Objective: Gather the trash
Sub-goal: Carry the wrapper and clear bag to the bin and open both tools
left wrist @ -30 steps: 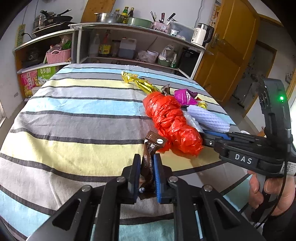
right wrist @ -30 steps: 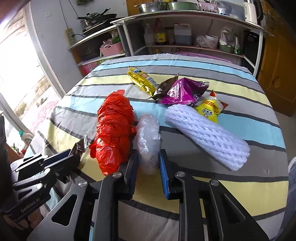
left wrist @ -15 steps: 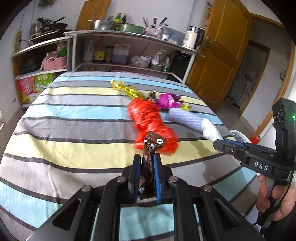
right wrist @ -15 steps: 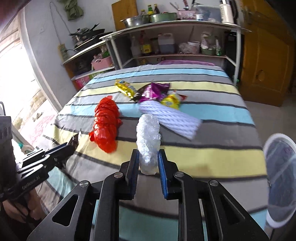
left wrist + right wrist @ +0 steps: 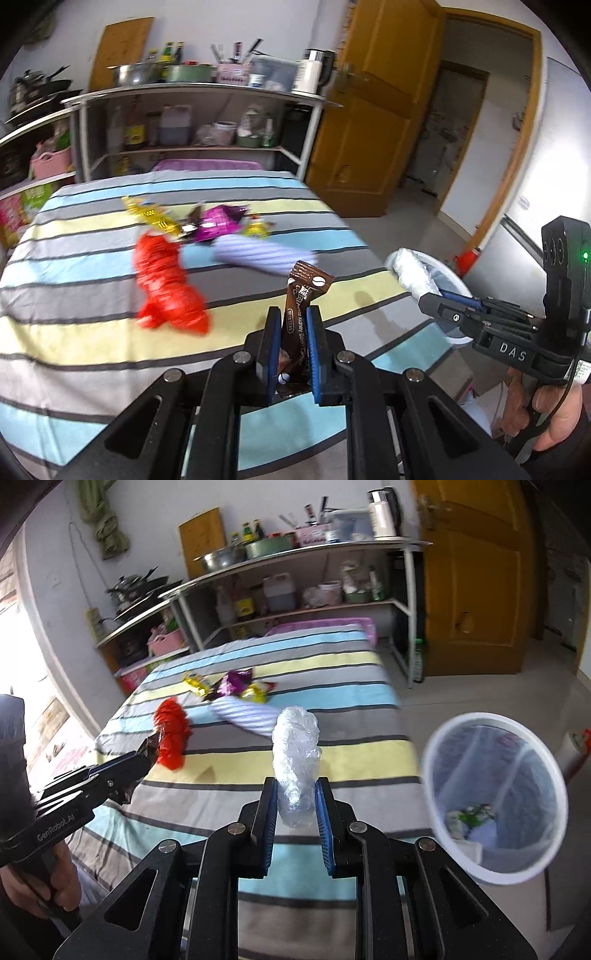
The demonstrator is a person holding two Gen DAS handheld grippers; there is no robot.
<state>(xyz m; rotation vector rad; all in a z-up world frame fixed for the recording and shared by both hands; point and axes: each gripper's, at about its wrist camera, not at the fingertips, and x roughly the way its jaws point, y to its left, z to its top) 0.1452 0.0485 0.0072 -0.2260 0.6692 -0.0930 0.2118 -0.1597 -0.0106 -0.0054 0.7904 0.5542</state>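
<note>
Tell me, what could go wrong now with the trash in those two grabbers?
The clear plastic wad is only pinched at its bottom by the right gripper, so it might slip out before it is over the white bin.

The brown wrapper in the left gripper is thin and stands tall, so it could bend or slide loose.

The bin stands off the table's edge, so a dropped piece could land on the floor.

Daylit interior, bright and even, with blown-out glare from the window [image 5: 22, 635] at the right wrist view's left edge; strong fisheye bending and dark vignetted corners; motion blur smears the red bag [image 5: 166, 284], shelves [image 5: 192, 122] and bin [image 5: 495, 794], near black tongs sharp.
</note>
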